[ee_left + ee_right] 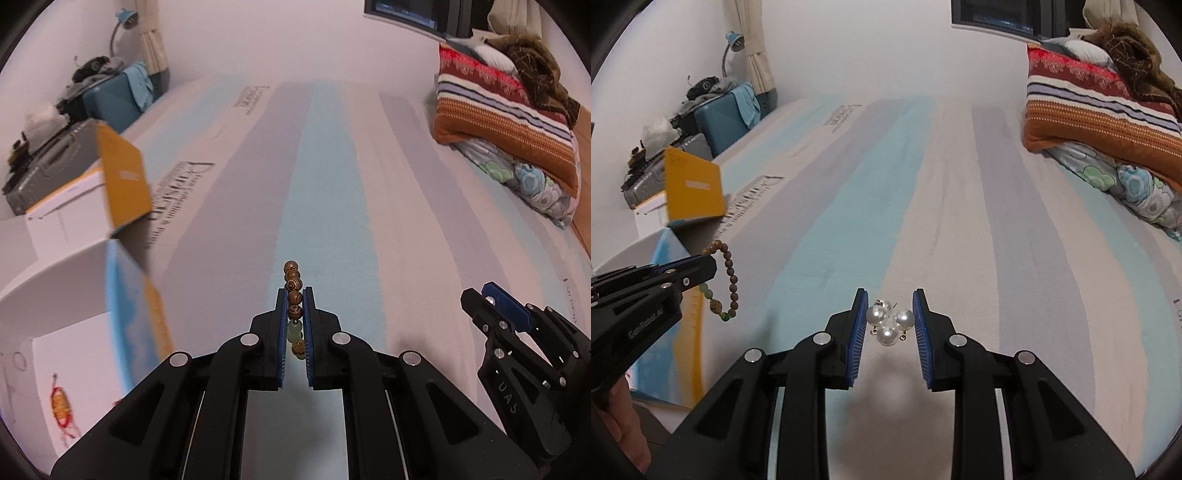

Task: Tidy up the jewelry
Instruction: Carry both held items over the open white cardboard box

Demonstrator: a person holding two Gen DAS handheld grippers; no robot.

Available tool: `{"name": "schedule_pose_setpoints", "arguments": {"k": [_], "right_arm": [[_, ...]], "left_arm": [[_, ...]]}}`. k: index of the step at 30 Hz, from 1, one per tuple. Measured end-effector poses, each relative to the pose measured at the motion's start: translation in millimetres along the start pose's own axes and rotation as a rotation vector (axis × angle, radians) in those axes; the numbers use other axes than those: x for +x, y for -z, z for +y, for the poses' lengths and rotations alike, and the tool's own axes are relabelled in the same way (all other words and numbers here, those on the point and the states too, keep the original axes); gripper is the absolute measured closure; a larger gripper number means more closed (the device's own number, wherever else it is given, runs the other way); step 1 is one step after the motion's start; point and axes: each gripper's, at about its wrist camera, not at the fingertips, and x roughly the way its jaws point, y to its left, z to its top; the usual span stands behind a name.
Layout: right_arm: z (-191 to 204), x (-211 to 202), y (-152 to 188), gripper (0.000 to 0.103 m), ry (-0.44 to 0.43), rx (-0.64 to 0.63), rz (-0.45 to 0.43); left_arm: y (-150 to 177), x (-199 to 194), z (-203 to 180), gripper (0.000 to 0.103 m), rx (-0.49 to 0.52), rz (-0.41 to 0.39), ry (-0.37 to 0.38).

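My left gripper (294, 295) is shut on a brown wooden bead bracelet (293, 286) with green beads, held above the striped bed sheet. The bracelet (729, 273) hangs as a loop from the left gripper (711, 264) in the right wrist view. My right gripper (890, 306) has its pads on either side of a cluster of white pearl earrings (888, 321), which looks lifted off the sheet. The pearls touch both pads. The right gripper (480, 295) shows at the right edge of the left wrist view.
An open white box with a yellow and blue lid (125, 181) stands at the left, also in the right wrist view (692, 188). Folded blankets and pillows (1100, 125) lie at the far right. Suitcases and clutter (716, 107) sit at the far left.
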Motion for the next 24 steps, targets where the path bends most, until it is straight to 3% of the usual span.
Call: {"name": "schedule_pose_setpoints", "arguments": {"k": [7, 10, 14, 24], "right_arm": [[55.3, -38.4, -1.7, 0.079, -0.049, -0.048, -0.043], [86.4, -52.6, -0.5, 0.079, -0.079, -0.079, -0.062], [126.9, -65.0, 1.9, 0.079, -0.123, -0.117, -0.075], [237.3, -68.5, 21.9, 0.079, -0.229, -0.234, -0.048]], "left_arm": [[11.6, -49.6, 54.8, 0.096, -0.042, -0.037, -0.046], [18.2, -72.0, 89.2, 0.096, -0.096, -0.045, -0.046], [33.1, -95.9, 135.0, 0.096, -0.144, -0.056, -0.099], [88.2, -117.7, 239.9, 0.096, -0.264, -0.015, -0.190]]}}
